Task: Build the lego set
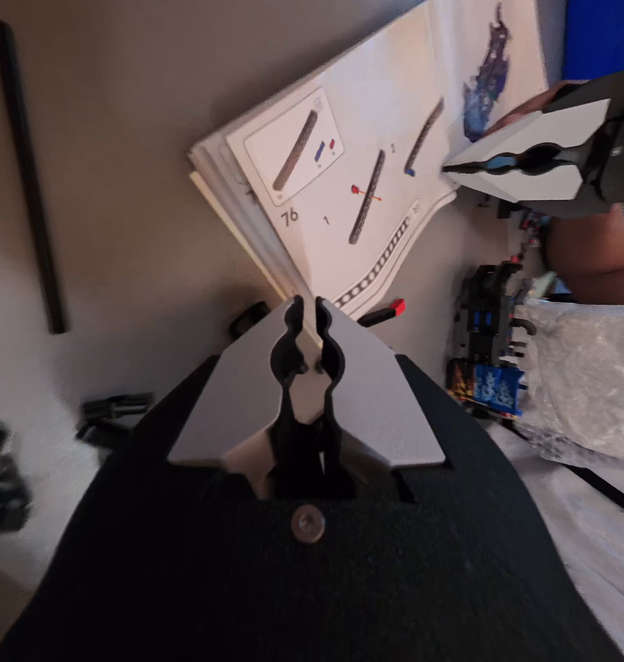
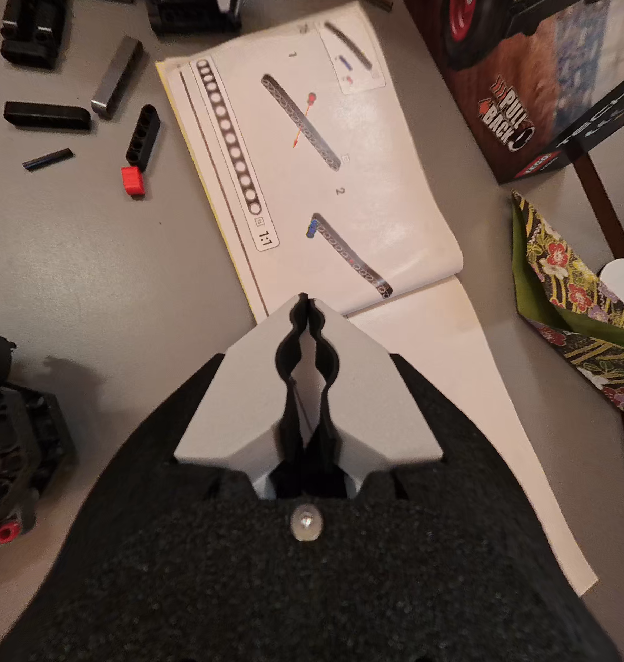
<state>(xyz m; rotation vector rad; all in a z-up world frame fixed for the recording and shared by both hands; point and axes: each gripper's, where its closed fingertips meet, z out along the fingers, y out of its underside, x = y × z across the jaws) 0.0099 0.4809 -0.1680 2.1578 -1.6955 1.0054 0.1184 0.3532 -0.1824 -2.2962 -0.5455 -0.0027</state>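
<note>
The open instruction booklet [image 1: 339, 179] lies on the grey table and also shows in the right wrist view [image 2: 303, 143]. My left gripper [image 1: 308, 301] hovers over its near corner, its jaws a narrow gap apart and empty. My right gripper [image 2: 305, 295] is shut with nothing in it, above the booklet's lower edge; it also shows at the upper right of the left wrist view [image 1: 446, 168]. A small red piece [image 2: 133, 181] lies at the end of a short black beam [image 2: 143, 132], left of the booklet. A long black beam [image 1: 27, 172] lies far left.
A partly built black and blue model [image 1: 486, 340] stands beside a clear plastic bag [image 1: 582, 376]. Loose black and grey beams [image 2: 47, 114] and a thin axle [image 2: 47, 159] lie on the table. The set's box [image 2: 518, 89] and a floral green cloth [image 2: 582, 315] sit right. My right fingertips sit around 20 cm from my left ones. The small red piece [image 2: 133, 181] is about equally far from each gripper, around 11 cm.
</note>
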